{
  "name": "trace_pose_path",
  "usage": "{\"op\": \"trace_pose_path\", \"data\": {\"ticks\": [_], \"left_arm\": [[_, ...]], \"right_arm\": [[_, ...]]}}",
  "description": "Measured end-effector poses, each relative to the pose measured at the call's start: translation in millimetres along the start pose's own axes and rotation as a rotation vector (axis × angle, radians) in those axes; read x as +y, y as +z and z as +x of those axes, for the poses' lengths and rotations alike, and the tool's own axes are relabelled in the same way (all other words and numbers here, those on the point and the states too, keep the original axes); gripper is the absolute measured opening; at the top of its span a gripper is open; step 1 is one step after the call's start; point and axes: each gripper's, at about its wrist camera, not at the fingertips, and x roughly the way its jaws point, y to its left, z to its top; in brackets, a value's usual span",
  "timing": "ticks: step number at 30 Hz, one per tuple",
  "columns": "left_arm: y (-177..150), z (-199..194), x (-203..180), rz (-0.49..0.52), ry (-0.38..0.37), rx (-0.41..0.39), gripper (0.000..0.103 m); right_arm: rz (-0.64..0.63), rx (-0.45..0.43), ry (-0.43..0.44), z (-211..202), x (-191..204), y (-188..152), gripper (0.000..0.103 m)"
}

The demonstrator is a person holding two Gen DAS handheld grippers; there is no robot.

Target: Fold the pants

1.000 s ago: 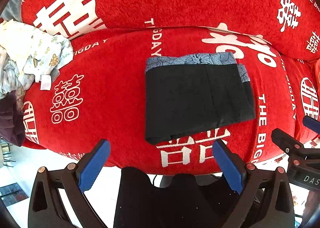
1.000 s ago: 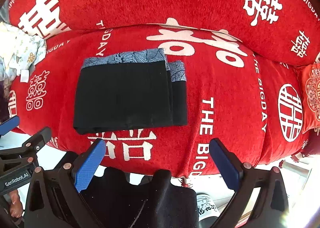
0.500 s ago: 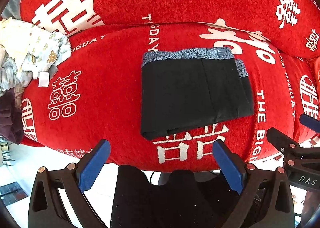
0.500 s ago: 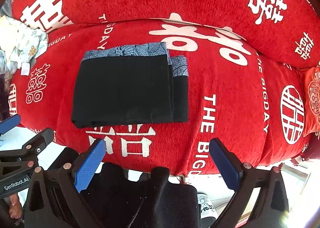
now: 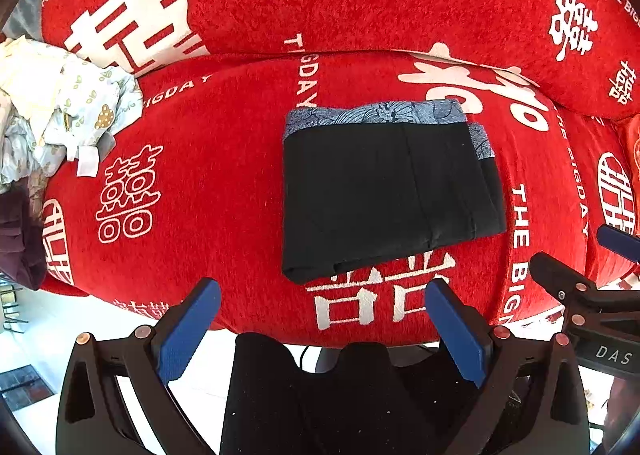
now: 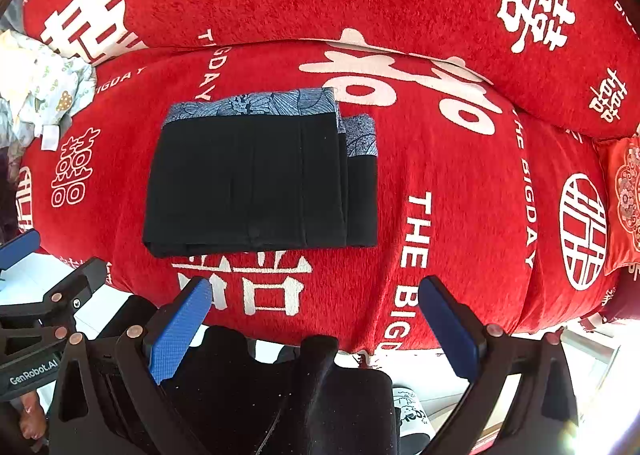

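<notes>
1. The black fabric pants with a blue-grey leaf-patterned waistband (image 5: 384,195) (image 6: 256,179) lie folded into a flat, roughly rectangular stack on the seat of the red plush sofa printed with white characters and lettering (image 5: 224,191) (image 6: 460,191)
2. The patterned waistband runs along the far edge of the stack, and a lower folded layer sticks out along its right side, showing a second strip of the same pattern
3. The near edge of the stack lies over the top of a large white character printed on the seat
4. The left claw (image 5: 320,331) hangs in front of the sofa's near edge with its blue-padded fingers (image 5: 188,331) spread wide apart, holding nothing and clear of the pants
5. The right claw (image 6: 316,327) is likewise wide open and empty, its blue-padded fingers (image 6: 180,331) short of the stack
6. A crumpled heap of pale printed cloth with a white tag (image 5: 60,111) (image 6: 44,91) sits at the left end of the seat, well apart from the pants
7. A red embroidered cushion (image 6: 624,199) lies at the right end of the sofa
</notes>
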Motion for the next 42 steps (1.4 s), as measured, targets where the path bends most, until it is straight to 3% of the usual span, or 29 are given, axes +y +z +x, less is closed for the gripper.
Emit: {"op": "trace_pose_path", "data": {"ticks": [42], "left_arm": [[6, 8, -5, -0.048, -0.003, 0.022, 0.102]], "right_arm": [[-0.044, 0.004, 0.014, 3, -3, 20, 0.103]]}}
